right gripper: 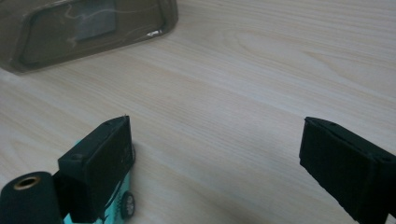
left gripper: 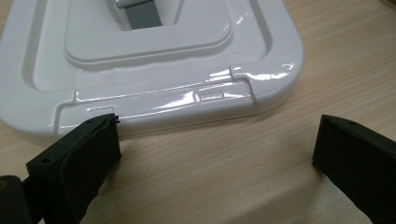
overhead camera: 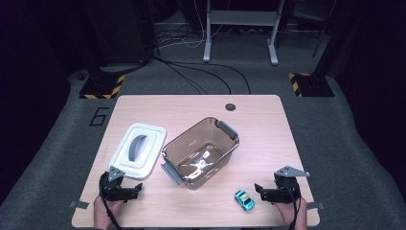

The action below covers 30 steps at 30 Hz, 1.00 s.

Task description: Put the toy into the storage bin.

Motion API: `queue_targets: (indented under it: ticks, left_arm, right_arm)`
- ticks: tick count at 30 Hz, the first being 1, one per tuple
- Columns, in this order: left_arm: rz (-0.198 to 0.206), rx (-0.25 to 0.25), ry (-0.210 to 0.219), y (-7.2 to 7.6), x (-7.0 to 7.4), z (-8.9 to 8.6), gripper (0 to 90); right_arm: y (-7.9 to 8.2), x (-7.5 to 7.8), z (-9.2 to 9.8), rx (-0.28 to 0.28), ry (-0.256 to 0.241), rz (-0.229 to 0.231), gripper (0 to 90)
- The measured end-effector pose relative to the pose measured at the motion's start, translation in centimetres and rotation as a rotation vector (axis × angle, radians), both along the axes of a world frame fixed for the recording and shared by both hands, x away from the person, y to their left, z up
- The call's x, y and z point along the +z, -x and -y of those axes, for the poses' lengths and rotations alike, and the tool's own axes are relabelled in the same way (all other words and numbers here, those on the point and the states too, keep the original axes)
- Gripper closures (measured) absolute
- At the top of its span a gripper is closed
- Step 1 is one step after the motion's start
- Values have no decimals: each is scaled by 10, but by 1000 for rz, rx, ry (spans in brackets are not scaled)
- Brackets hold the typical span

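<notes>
Spreading under everything is the pale wooden tabletop [overhead camera: 268, 124], with a clear brown plastic tub [overhead camera: 201, 152] at its centre and a white rectangular lid with a grey handle [overhead camera: 138, 150] left of it. Near the front edge, the left gripper [overhead camera: 139, 188] and right gripper [overhead camera: 257, 189] rest, jaws apart and empty. A small turquoise toy car [overhead camera: 244, 200] sits just beside the right gripper.

Left gripper [overhead camera: 136, 188] sits just below the white lid [overhead camera: 138, 150], right gripper [overhead camera: 259, 189] near the blue toy car [overhead camera: 244, 200], brown bin [overhead camera: 201, 152] between them.
</notes>
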<state>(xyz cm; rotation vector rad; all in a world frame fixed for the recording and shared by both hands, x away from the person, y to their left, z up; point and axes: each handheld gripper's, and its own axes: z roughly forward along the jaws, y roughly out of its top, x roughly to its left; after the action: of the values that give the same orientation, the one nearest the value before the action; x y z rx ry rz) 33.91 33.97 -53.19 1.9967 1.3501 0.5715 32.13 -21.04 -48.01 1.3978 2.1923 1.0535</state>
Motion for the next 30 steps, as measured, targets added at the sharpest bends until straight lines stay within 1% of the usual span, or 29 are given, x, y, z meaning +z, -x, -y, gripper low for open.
queue_targets:
  ticks: [2, 3, 4, 5, 7, 8, 14, 16, 17, 21, 22, 26, 28, 30]
  left_arm:
    - [0, 0, 0, 0, 0, 0, 3]
    - [0, 0, 0, 0, 0, 0, 3]
    - [0, 0, 0, 0, 0, 0, 3]
    - [0, 0, 0, 0, 0, 0, 3]
    - [0, 0, 0, 0, 0, 0, 3]
    - [0, 0, 0, 0, 0, 0, 3]
    - [0, 0, 0, 0, 0, 0, 3]
    - [0, 0, 0, 0, 0, 0, 3]
    - [0, 0, 0, 0, 0, 0, 3]
    - [0, 0, 0, 0, 0, 0, 3]
    - [0, 0, 0, 0, 0, 0, 4]
    - [0, 0, 0, 0, 0, 0, 3]
    - [0, 0, 0, 0, 0, 0, 4]
    - [0, 0, 0, 0, 0, 0, 3]
  right_arm:
    - [2, 1, -5, 20, 4, -7, 71]
    - [3, 1, -7, 22, 22, -8, 59]
    - [3, 1, -9, 12, 39, -18, 43]
    - [4, 1, -11, 17, 42, -27, 41]
    - [5, 2, -15, 35, 32, -32, 54]
    - [6, 2, -17, 50, 39, -25, 54]
    - [13, -1, -35, 90, 41, -34, 80]
    - [13, -3, -41, 103, 54, -34, 83]
    - [14, -4, -43, 108, 51, -47, 87]
    - [16, -12, -53, 119, 64, -61, 101]
    - [17, -15, -54, 131, 69, -59, 110]
    - [19, -21, -57, 135, 60, -78, 133]
    - [19, -24, -57, 143, 64, -70, 136]
    - [20, -26, -58, 138, 56, -91, 134]
